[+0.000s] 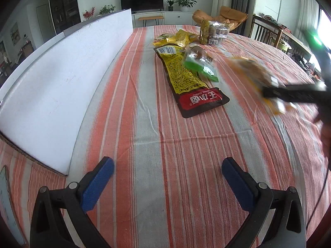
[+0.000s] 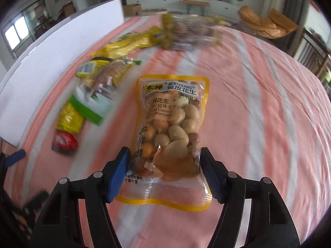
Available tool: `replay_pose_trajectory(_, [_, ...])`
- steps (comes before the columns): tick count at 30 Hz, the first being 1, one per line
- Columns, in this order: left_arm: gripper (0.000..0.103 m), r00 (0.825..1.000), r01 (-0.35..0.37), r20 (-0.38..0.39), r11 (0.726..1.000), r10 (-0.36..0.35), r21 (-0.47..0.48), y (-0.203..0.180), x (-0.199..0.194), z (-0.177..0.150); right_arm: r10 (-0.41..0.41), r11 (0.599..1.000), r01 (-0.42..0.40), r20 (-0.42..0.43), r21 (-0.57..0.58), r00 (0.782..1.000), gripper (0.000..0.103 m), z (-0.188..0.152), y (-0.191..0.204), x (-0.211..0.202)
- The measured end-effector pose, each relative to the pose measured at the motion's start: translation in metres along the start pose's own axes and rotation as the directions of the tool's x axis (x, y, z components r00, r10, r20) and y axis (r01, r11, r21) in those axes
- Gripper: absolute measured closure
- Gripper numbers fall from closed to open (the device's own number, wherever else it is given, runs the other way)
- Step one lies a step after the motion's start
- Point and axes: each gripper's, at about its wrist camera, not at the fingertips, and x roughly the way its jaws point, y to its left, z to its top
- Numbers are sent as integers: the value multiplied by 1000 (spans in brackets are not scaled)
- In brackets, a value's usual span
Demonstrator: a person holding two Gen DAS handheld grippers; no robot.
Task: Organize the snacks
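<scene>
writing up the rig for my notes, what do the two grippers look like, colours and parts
Both match: the left gripper and right gripper have black plastic linkage arms with round silver pivot pins, and each finger ends in a blue textured pad. In the left wrist view a thin black cable runs down the right edge, and a green light glows above it.

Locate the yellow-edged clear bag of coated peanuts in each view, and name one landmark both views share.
Left wrist view: the yellow-edged clear bag of coated peanuts is at right of centre, blurred, gripped by the right gripper.
Right wrist view: the bag fills the centre, its lower part clamped between the right gripper's blue pads.
Shared landmark: the long yellow and dark red snack packet, lying left of the bag in both.
</scene>
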Motion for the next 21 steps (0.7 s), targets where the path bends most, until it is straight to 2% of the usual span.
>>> replay_pose_trajectory(5, [0,1000,0,0,1000,0,0,0,0,0,-97,992,92,46,86,994,31,-46,-54,-34])
replay_pose_trajectory(9, [0,1000,0,0,1000,0,0,0,0,0,-101,984,86,96,155,990,18,-65,-77,-46])
replay_pose_trajectory(12, [0,1000,0,0,1000,0,0,0,1,0,-115,984,97,115,147,987,10,-69,-77,-46])
replay_pose_trajectory(18, [0,1000,-2,-2,1000,2,2,0,-1,0,-137,983,123,98,136,986,7,-69,-75,-45])
replay_pose_trajectory(21, [0,998,29,-53,1000,-30,-11,-3,1,10,-139,983,125,97,135,986,6,-67,-74,-42])
